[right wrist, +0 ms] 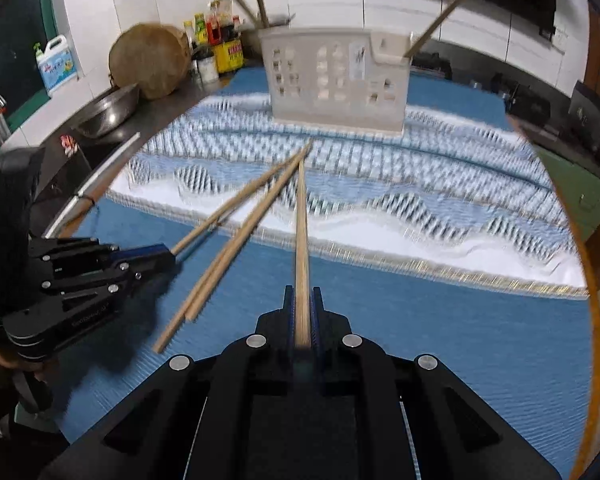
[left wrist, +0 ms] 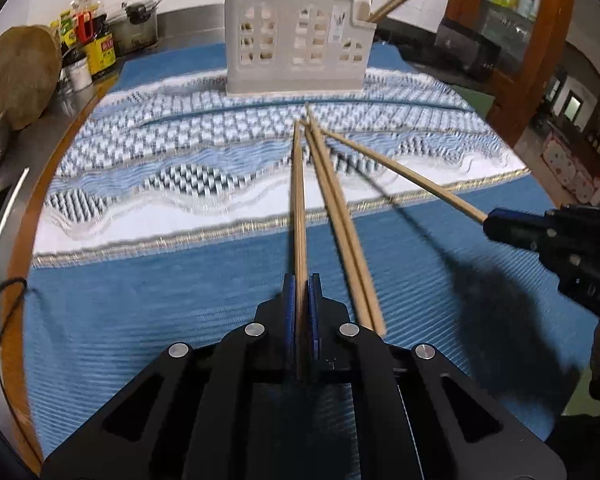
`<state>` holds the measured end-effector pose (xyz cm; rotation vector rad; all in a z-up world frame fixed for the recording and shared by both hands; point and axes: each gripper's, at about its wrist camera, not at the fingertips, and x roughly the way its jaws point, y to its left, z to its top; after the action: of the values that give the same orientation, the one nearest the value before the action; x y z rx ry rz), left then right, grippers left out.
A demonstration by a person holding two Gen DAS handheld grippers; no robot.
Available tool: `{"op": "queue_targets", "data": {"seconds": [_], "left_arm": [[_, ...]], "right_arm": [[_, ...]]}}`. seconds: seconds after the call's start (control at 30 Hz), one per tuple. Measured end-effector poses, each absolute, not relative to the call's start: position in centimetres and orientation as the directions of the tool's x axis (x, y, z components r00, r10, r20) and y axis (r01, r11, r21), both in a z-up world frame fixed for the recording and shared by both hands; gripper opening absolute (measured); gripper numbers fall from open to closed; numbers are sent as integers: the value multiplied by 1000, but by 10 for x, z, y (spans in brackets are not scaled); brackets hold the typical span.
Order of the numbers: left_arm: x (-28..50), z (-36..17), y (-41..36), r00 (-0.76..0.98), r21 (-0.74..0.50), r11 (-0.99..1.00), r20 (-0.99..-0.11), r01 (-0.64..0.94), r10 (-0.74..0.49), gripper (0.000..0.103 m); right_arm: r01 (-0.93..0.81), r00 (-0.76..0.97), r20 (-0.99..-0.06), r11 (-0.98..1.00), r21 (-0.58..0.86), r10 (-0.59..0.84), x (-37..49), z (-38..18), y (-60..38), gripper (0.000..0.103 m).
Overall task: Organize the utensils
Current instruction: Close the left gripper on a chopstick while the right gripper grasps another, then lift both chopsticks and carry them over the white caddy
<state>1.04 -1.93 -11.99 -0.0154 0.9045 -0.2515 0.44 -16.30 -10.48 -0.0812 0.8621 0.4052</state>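
The left claw clamps one chopstick by its near end; the right claw grips another. Two loose chopsticks lie between them on the tabletop cloth, likely bound for the far white holder.

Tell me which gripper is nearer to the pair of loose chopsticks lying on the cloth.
Left. The left gripper, shut on one chopstick, sits right beside the loose pair. The right gripper, shut on another chopstick, is farther off to their other side.
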Motion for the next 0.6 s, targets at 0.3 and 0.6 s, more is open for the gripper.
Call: {"op": "queue_targets", "data": {"seconds": [0.3,0.6], "left_arm": [[26,-62,-12,695,-154,961,-666,229,-272,6],[59,-26,-5,741,-158,954,-601,256,-299,6]], "right_arm": [[-399,700,-626,915,58,345,23,-31,-175,7],[-423,751,-544,906,36,373,54,24,-178,7]]}}
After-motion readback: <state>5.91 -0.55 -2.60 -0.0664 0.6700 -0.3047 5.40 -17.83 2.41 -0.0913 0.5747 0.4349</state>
